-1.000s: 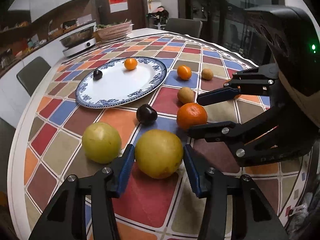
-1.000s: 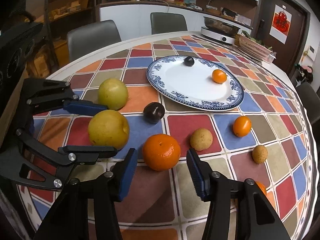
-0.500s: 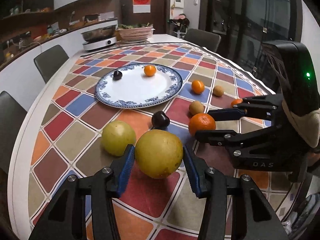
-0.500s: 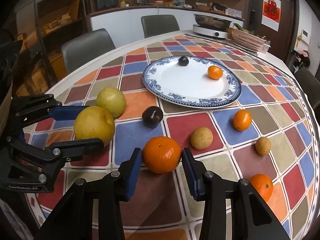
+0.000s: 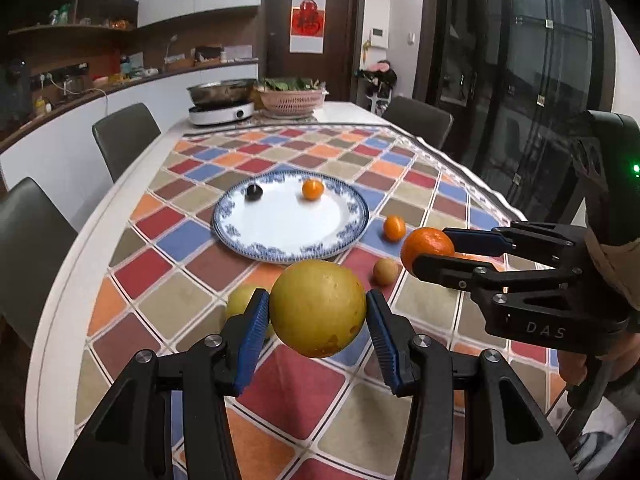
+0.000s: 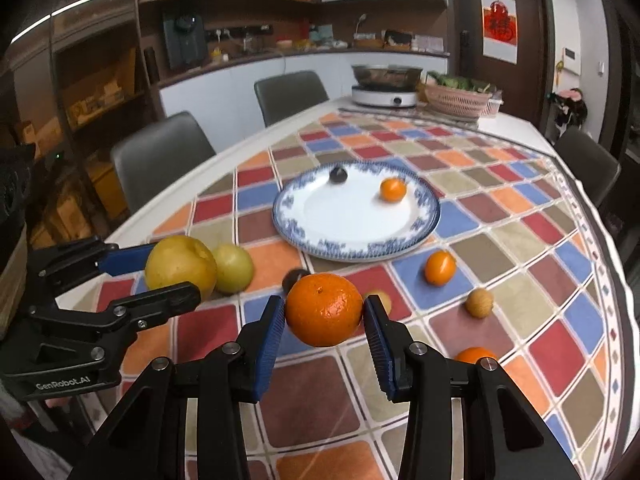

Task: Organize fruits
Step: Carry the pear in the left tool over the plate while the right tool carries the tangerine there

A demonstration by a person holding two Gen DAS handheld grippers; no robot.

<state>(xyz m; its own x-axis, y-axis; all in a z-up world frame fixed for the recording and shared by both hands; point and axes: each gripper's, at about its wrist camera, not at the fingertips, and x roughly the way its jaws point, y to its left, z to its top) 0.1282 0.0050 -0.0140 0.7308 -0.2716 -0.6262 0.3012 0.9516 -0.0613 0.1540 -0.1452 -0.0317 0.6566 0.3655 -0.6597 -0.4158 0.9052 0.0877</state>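
The left gripper held a big yellow pear between its blue pads, lifted above the checkered tablecloth. The right gripper was closed on a large orange in the same way, also off the table. Each fruit filled the gap between the two fingers.

The left wrist view showed the right gripper from the side, with the large orange at its tips, and the letters "DAS" on its black body (perhaps only a part of a longer word). A green light was lit on the device above it. The right wrist view showed the left gripper from the side with the pear, and there the writing "GenRobot.AI" could be read.

Only the right wrist view showed the dark plum on the cloth, half hidden behind the orange, and one more orange low on the right, behind a finger. A second yellow-green pear lay on the cloth just beside the held pear; in the left wrist view it was mostly hidden behind a pad.

The blue-rimmed plate stood in the middle of the table, with a small orange and a small dark fruit on it. Near the plate, on the cloth, lay a kumquat-like orange fruit and two brown round fruits. On the door hung a red paper with a character, too blurred to read.
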